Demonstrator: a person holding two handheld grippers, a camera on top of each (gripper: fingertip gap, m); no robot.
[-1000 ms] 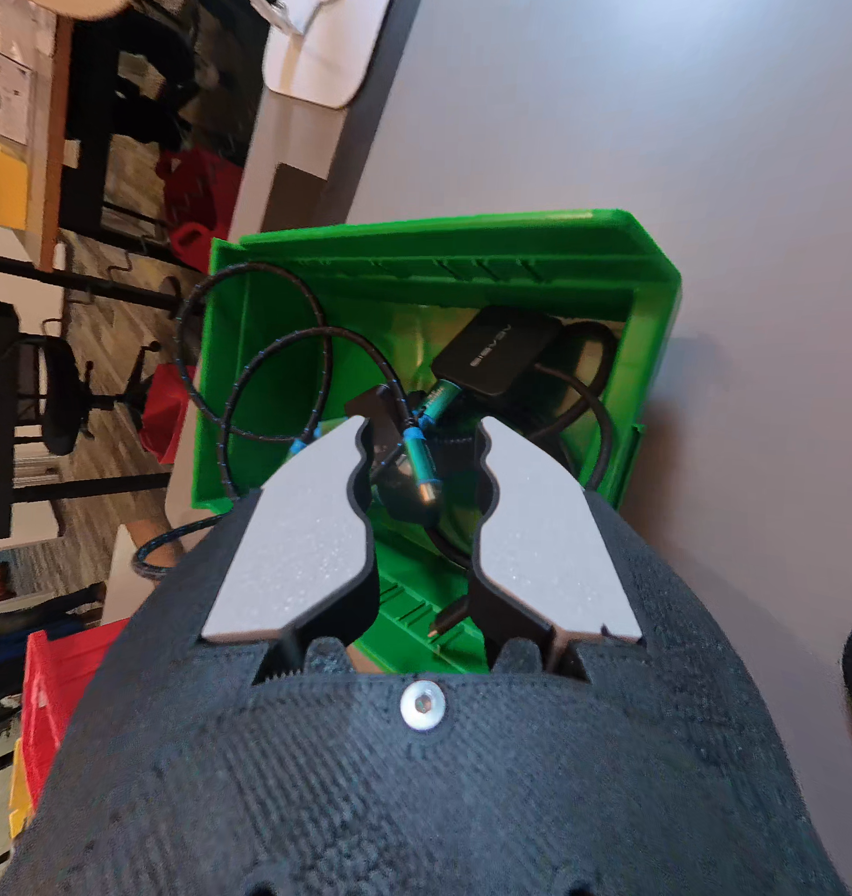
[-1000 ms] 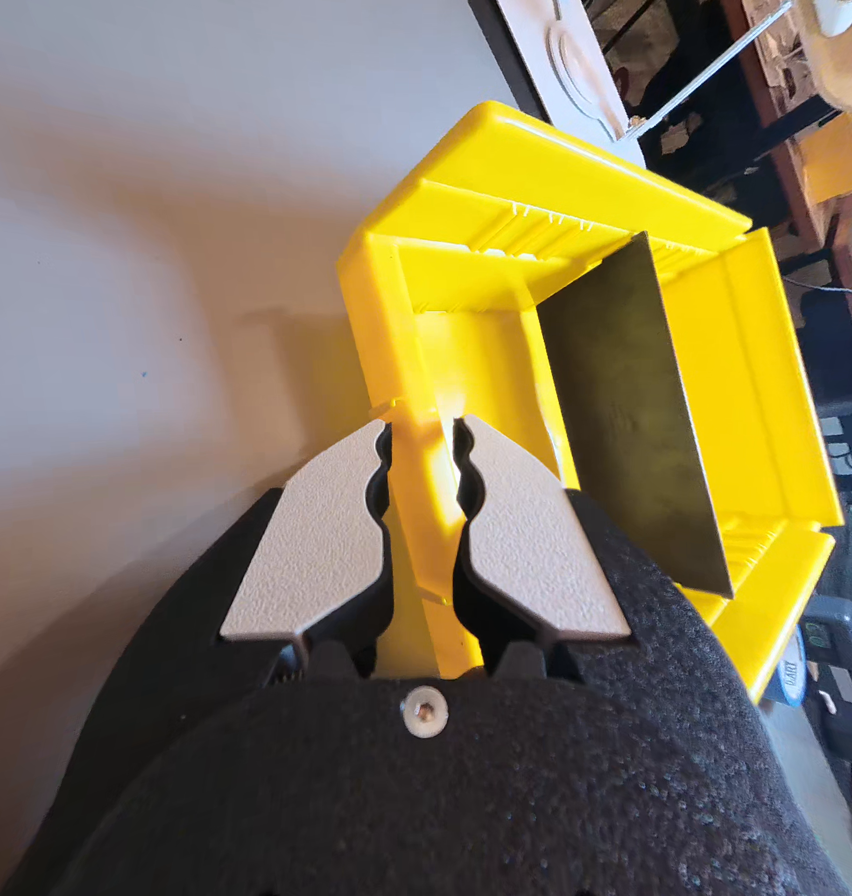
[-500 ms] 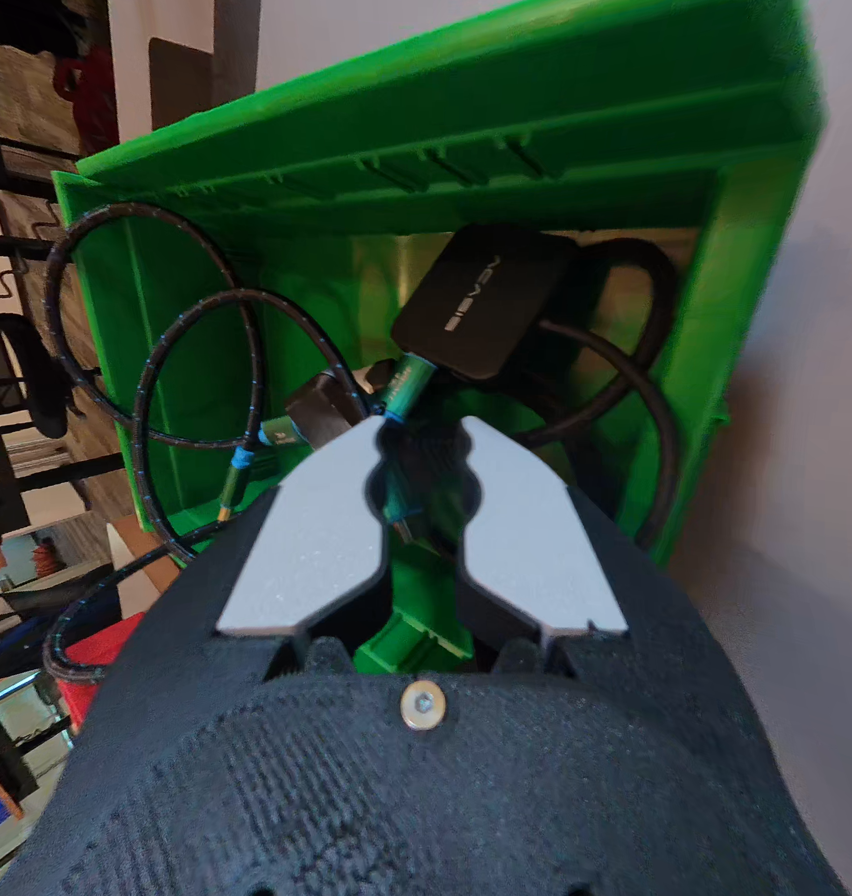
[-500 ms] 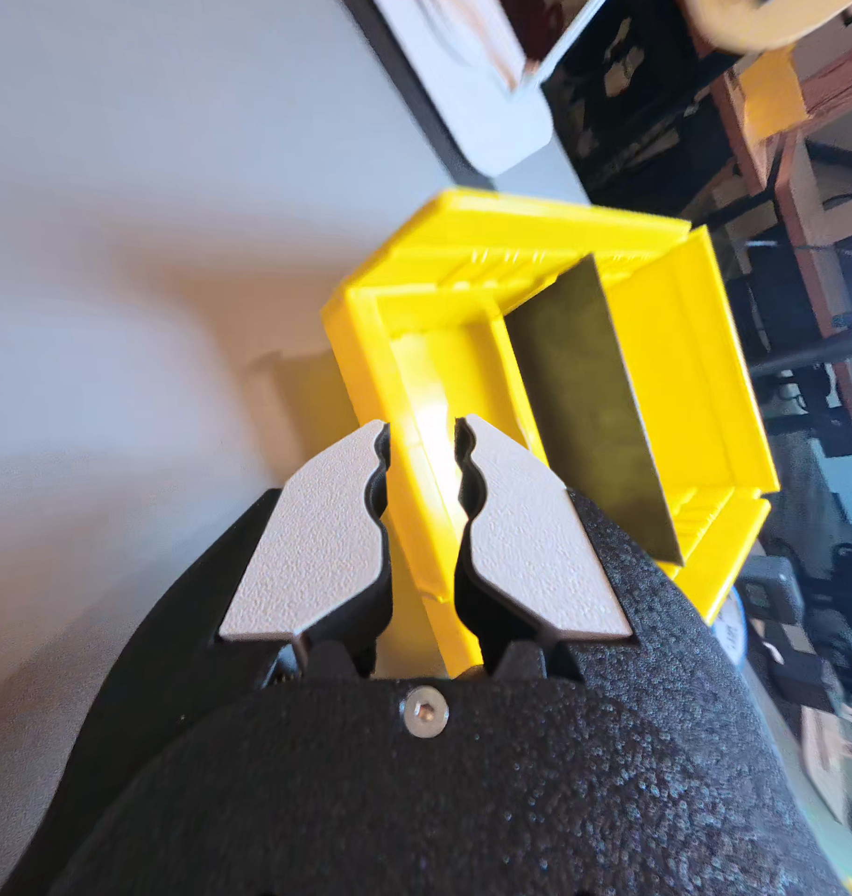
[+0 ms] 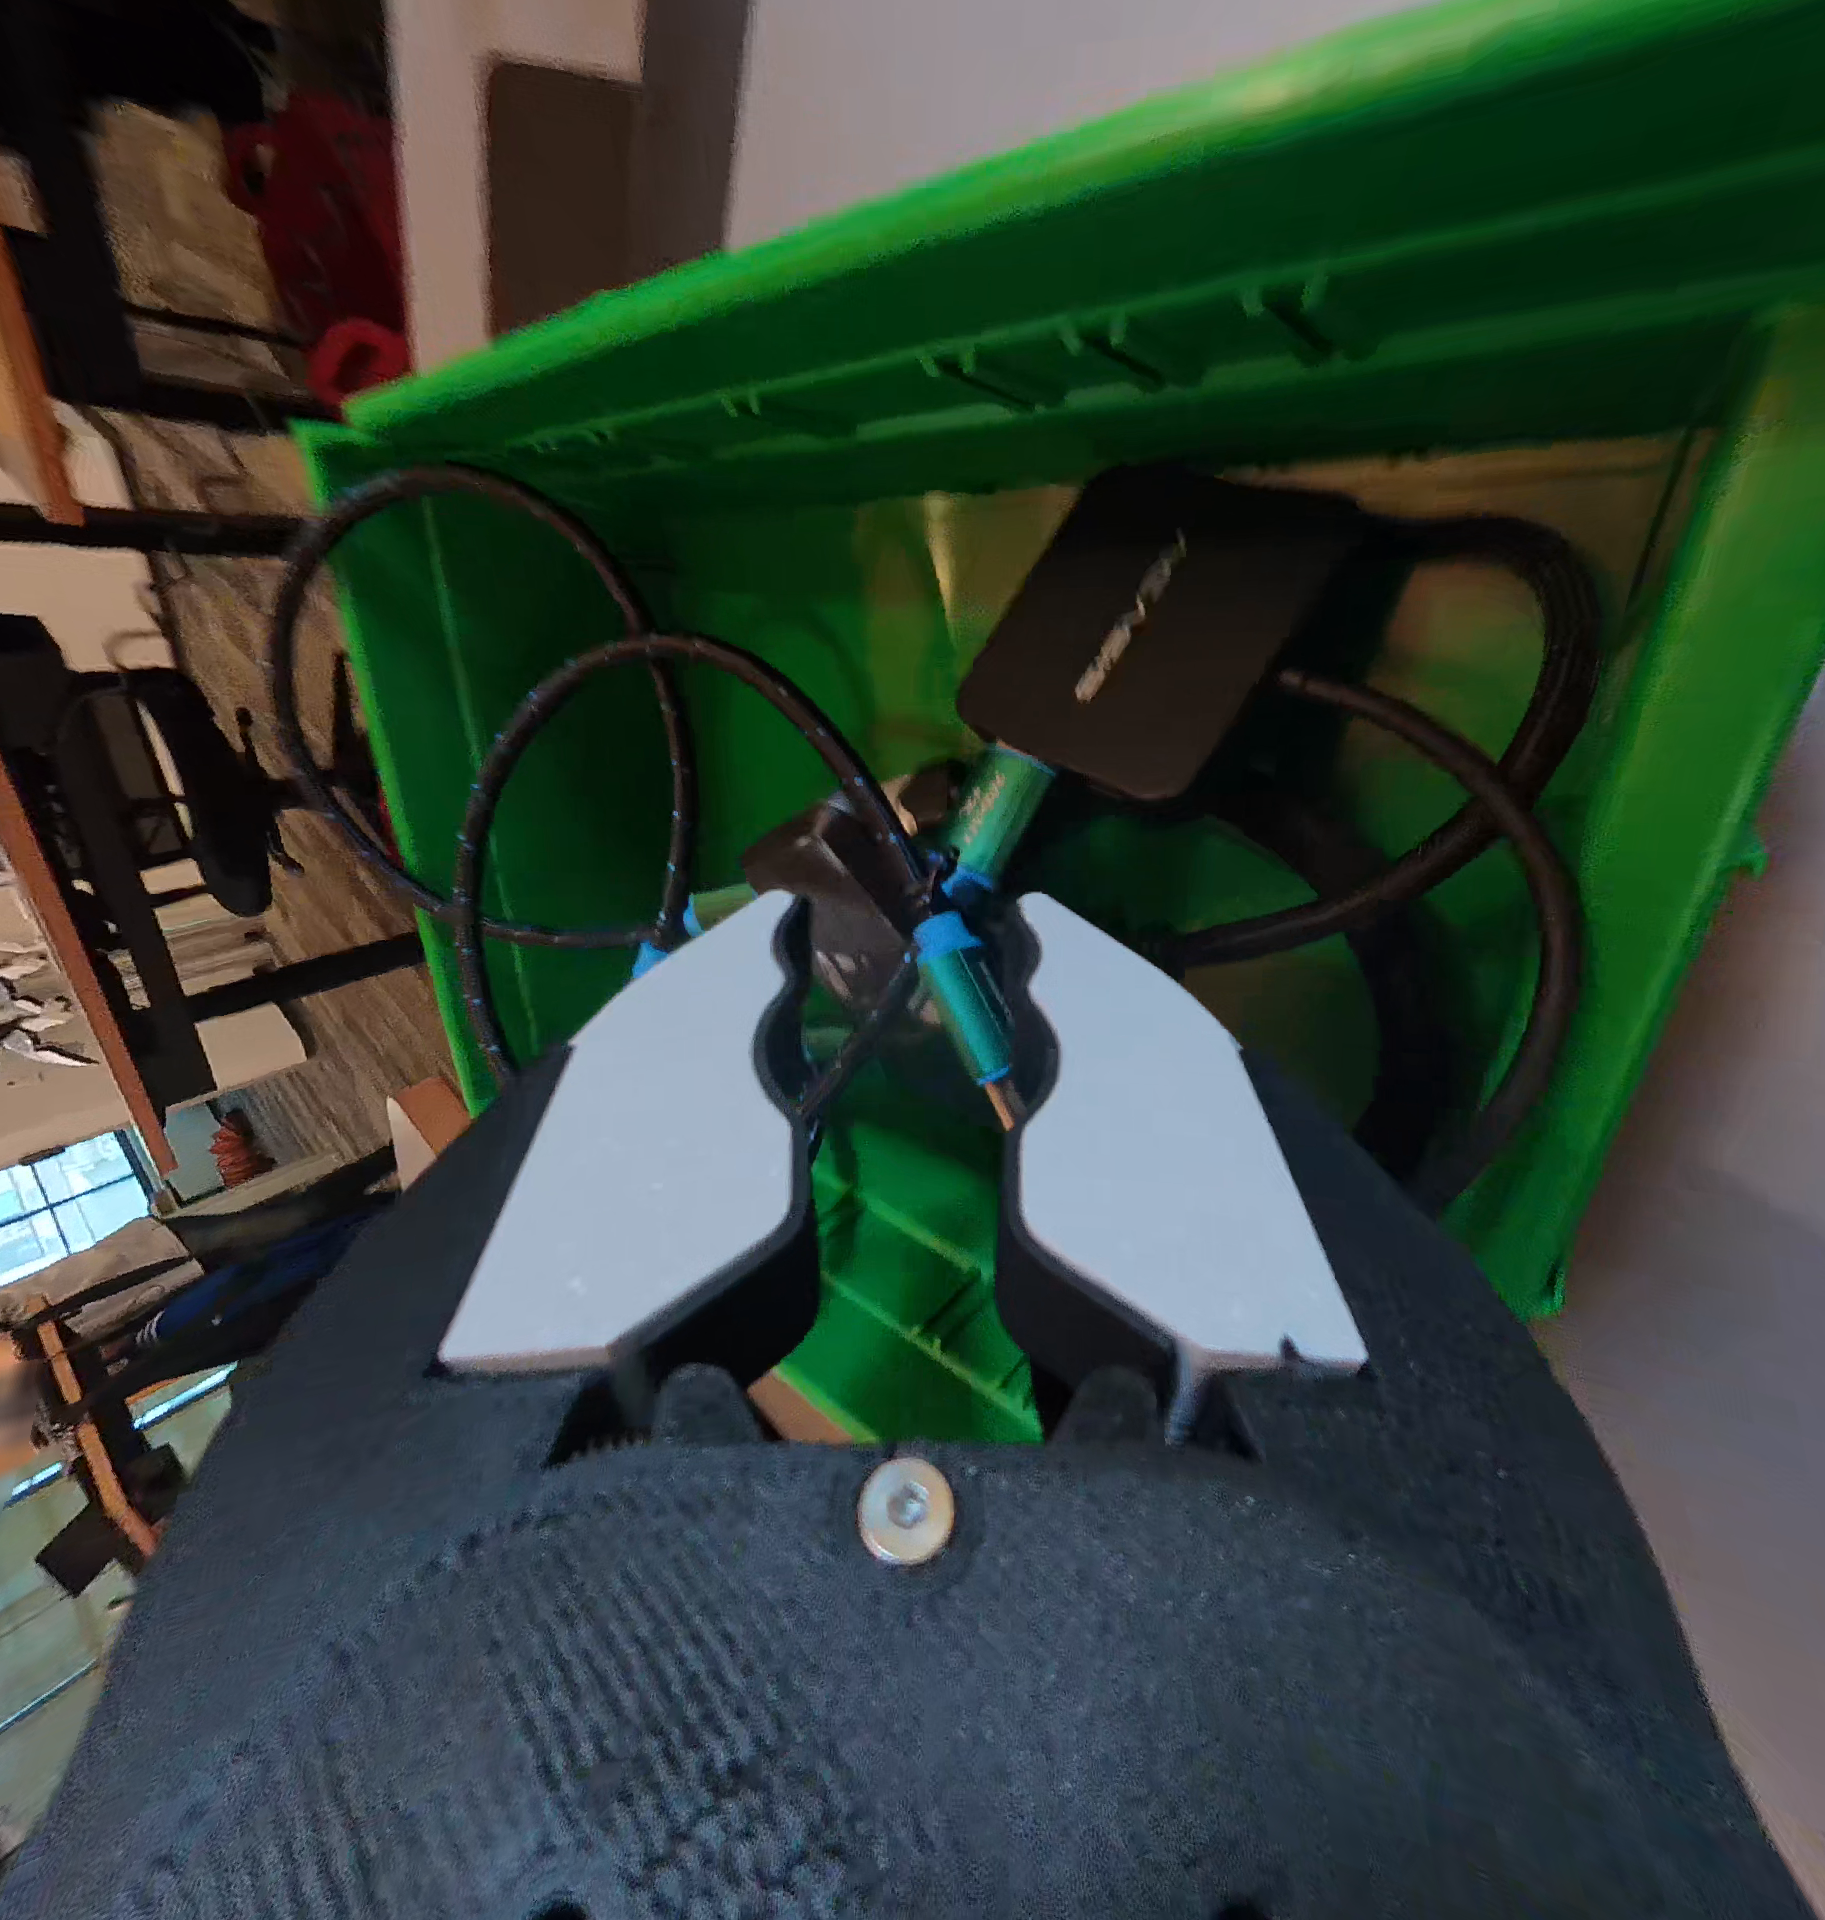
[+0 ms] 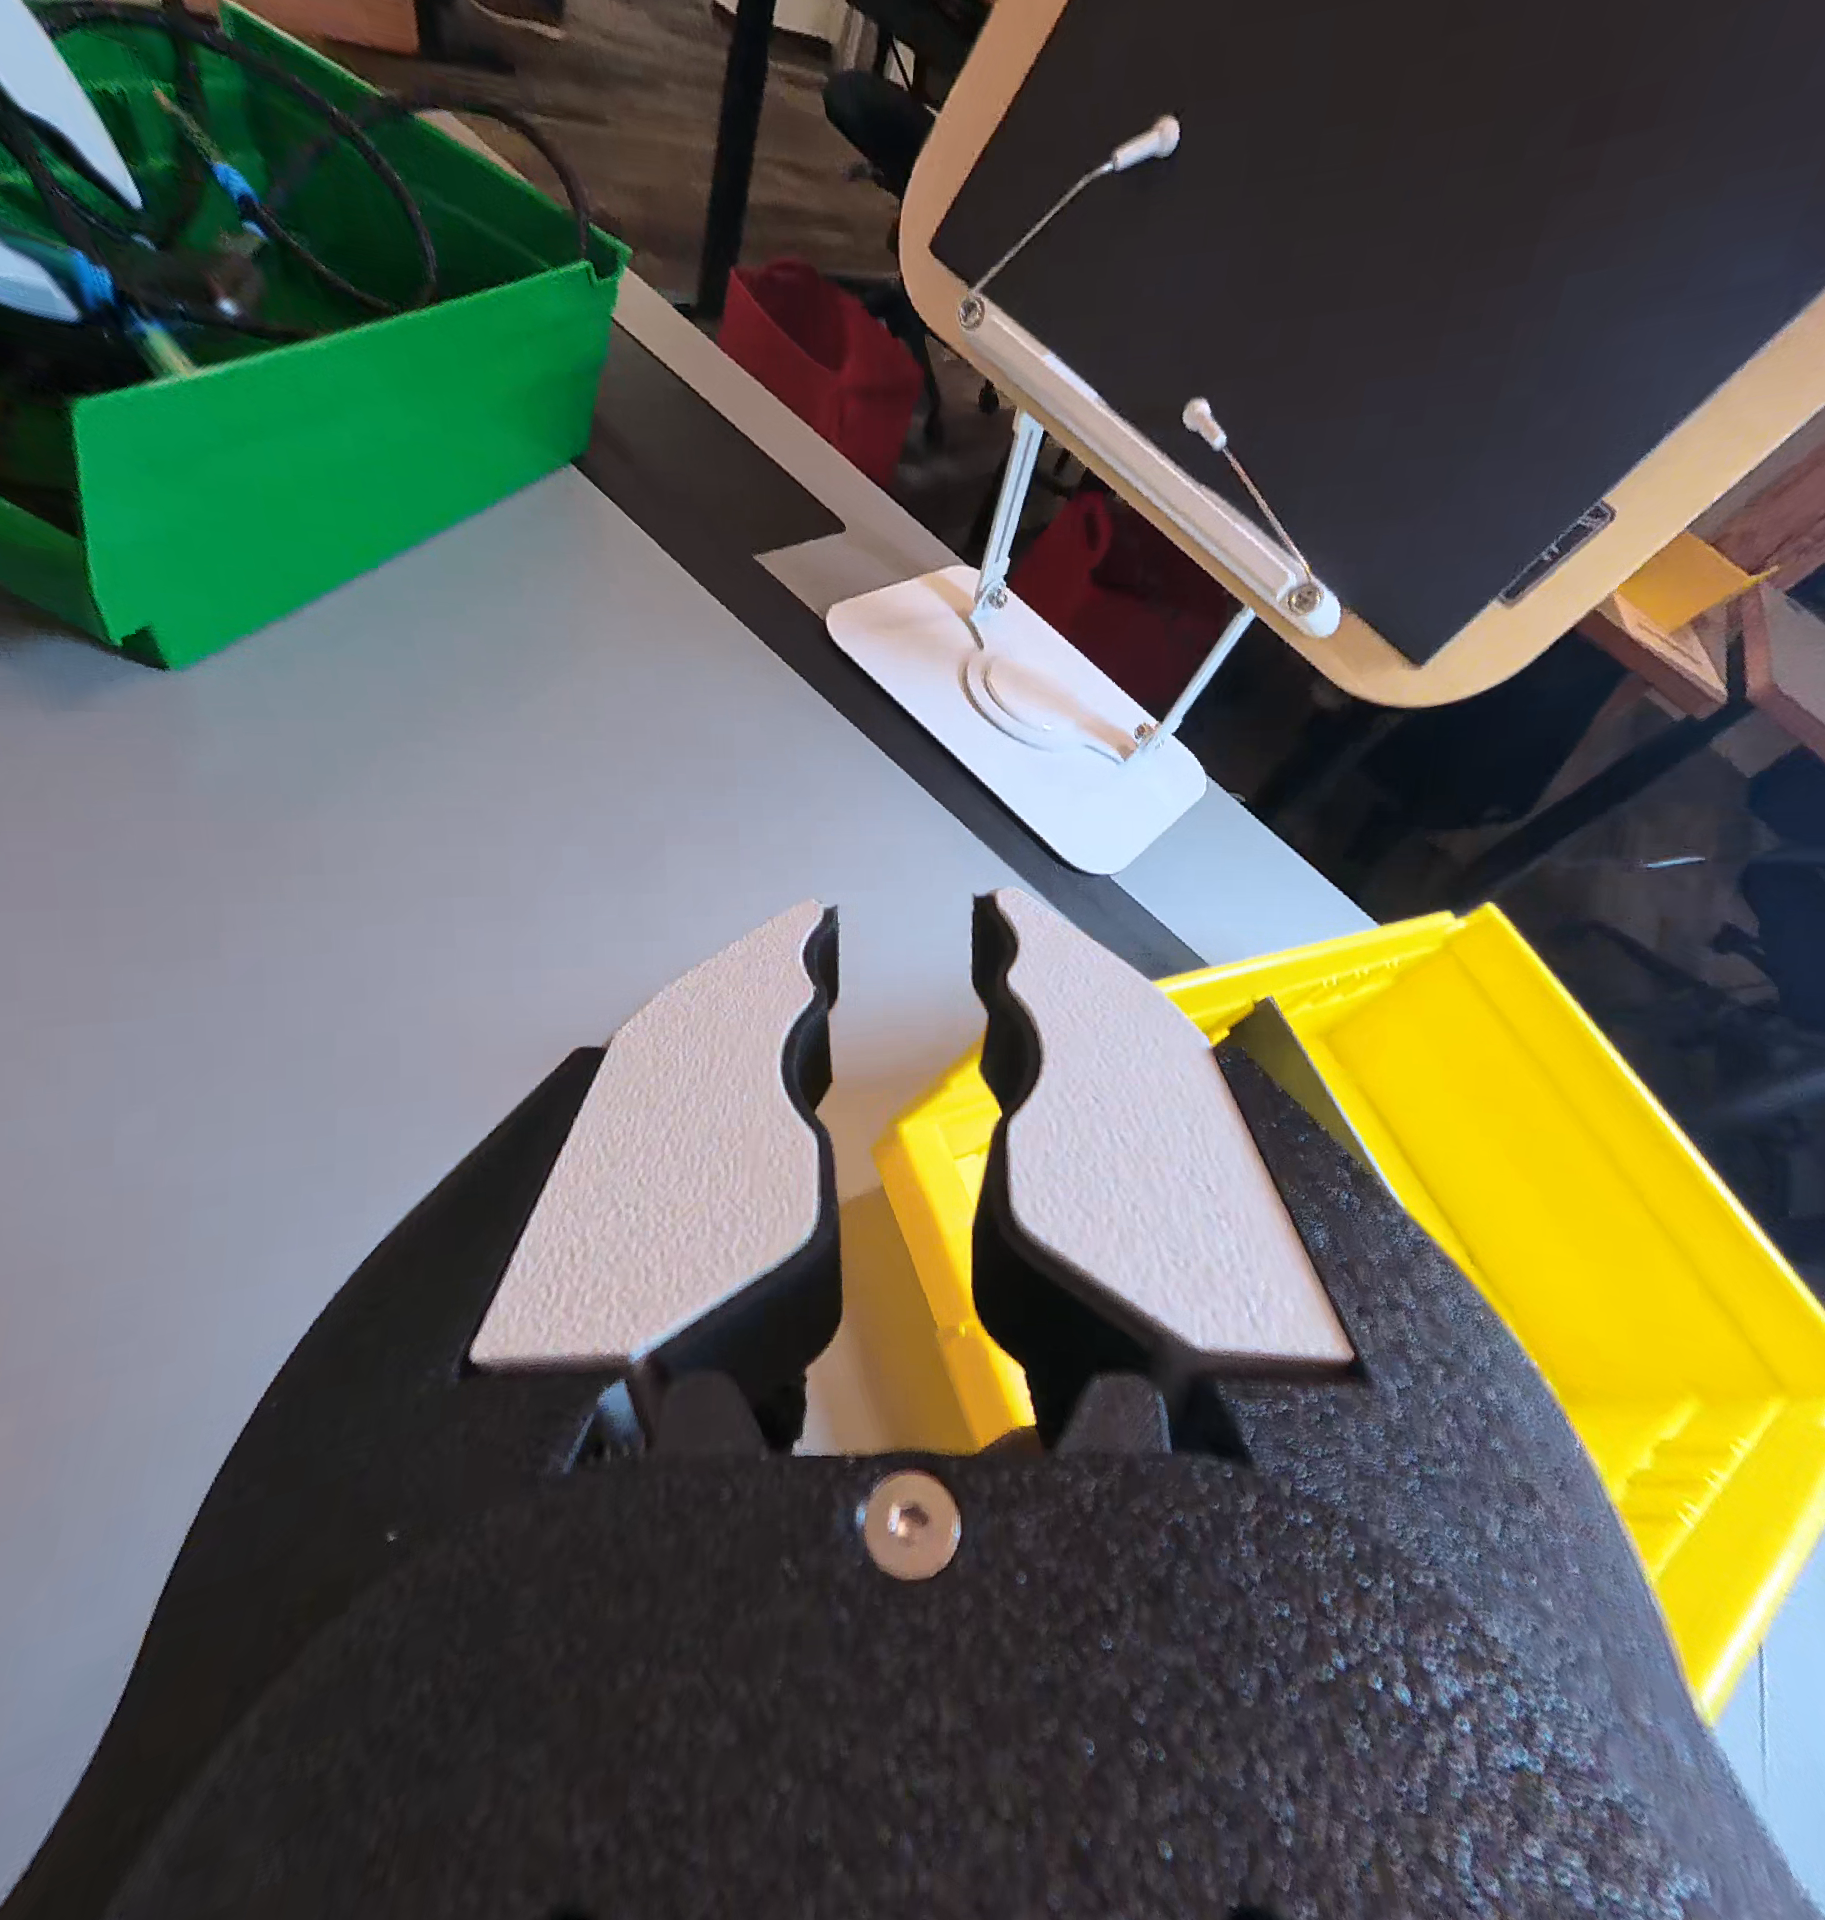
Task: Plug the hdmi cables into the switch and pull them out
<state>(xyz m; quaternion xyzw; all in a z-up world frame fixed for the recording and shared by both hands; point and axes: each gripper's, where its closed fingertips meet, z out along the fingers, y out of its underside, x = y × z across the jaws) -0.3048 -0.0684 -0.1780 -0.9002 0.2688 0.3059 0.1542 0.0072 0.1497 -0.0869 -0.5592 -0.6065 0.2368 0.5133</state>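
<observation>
Two risks I see from the left gripper (image 5: 908, 935): its jaws are open around a teal HDMI plug (image 5: 965, 1003) crossed by a braided cable (image 5: 575, 790), so closing could catch both, or drag the black switch (image 5: 1147, 634) with its inserted plug (image 5: 996, 805) inside the green bin (image 5: 1199, 312). This gripper points down into the bin, while the right gripper (image 6: 906, 940), empty and slightly open, hovers over the grey table (image 6: 316, 831) beside the yellow bin (image 6: 1510, 1143), level with the surface

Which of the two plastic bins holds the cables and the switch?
The green plastic bin, in front of the left tongs. It contains braided black cables and the flat black switch; the yellow plastic bin holds neither.
</observation>
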